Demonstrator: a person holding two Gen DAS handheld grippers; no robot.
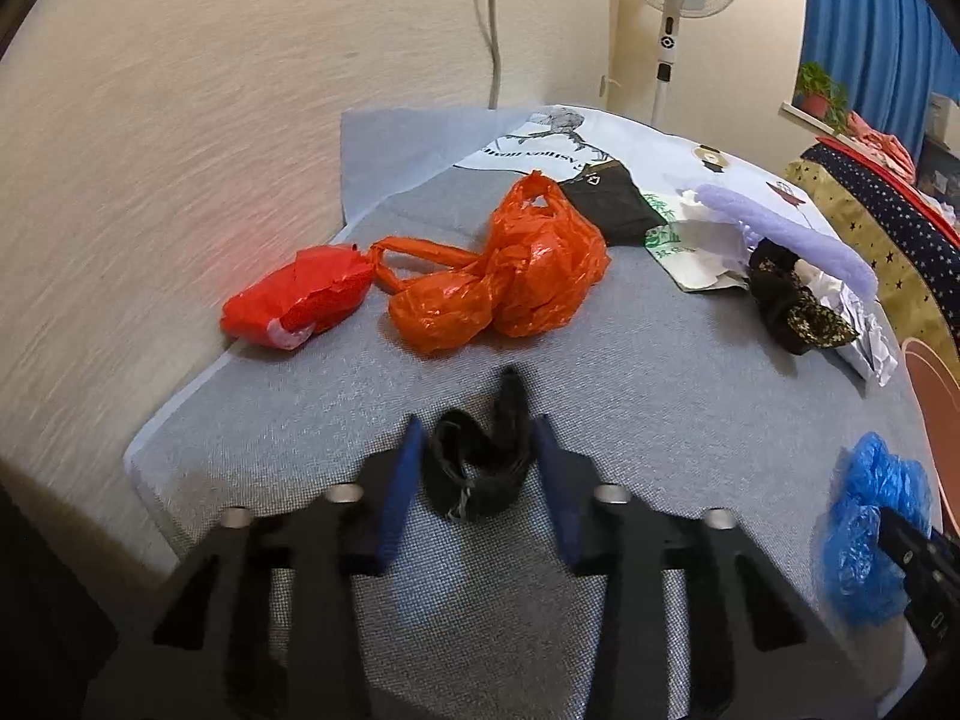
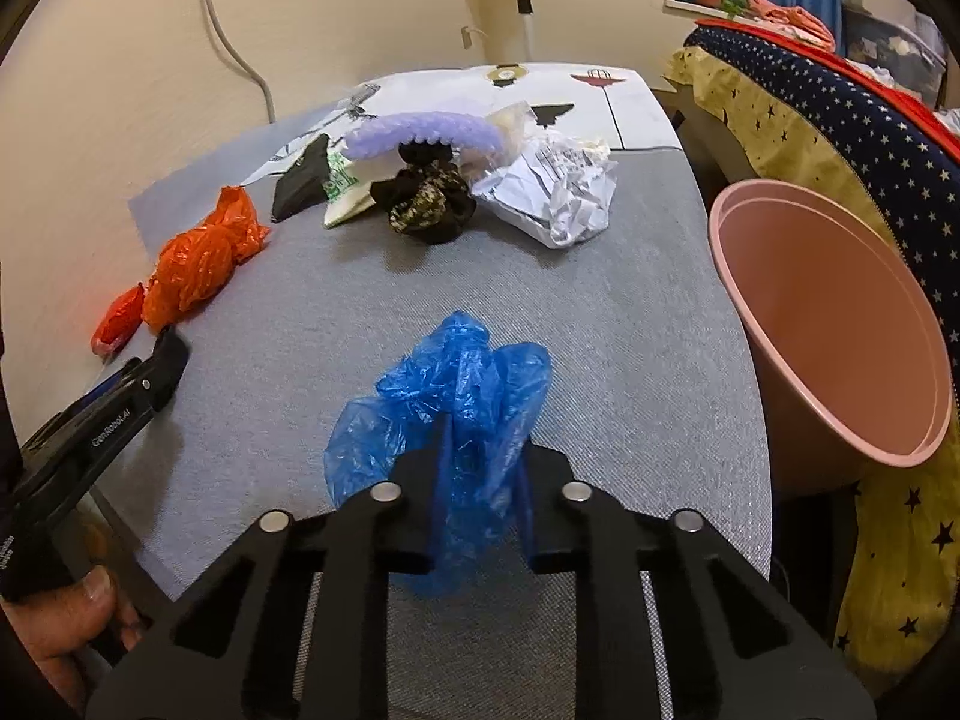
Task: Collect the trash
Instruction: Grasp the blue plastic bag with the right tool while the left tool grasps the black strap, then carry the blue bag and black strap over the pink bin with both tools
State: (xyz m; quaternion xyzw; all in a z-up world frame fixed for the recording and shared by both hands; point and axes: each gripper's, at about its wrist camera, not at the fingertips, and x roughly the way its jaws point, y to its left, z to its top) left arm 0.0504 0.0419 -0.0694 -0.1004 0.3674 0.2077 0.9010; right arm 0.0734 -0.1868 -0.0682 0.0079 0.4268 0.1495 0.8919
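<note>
Left wrist view: left hand-held gripper (image 1: 477, 450) pinched on black scrap (image 1: 480, 468), near bench (image 1: 660, 372) centre. Right wrist view: right hand-held gripper (image 2: 483, 450) clamped on blue plastic (image 2: 444, 384); pink bin (image 2: 840, 330) just right, nearer this hand.

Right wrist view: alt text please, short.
The right claw is shut on a crumpled blue plastic bag on a grey padded table. A pink bin stands at the right; orange bags and crumpled paper lie further back.
</note>
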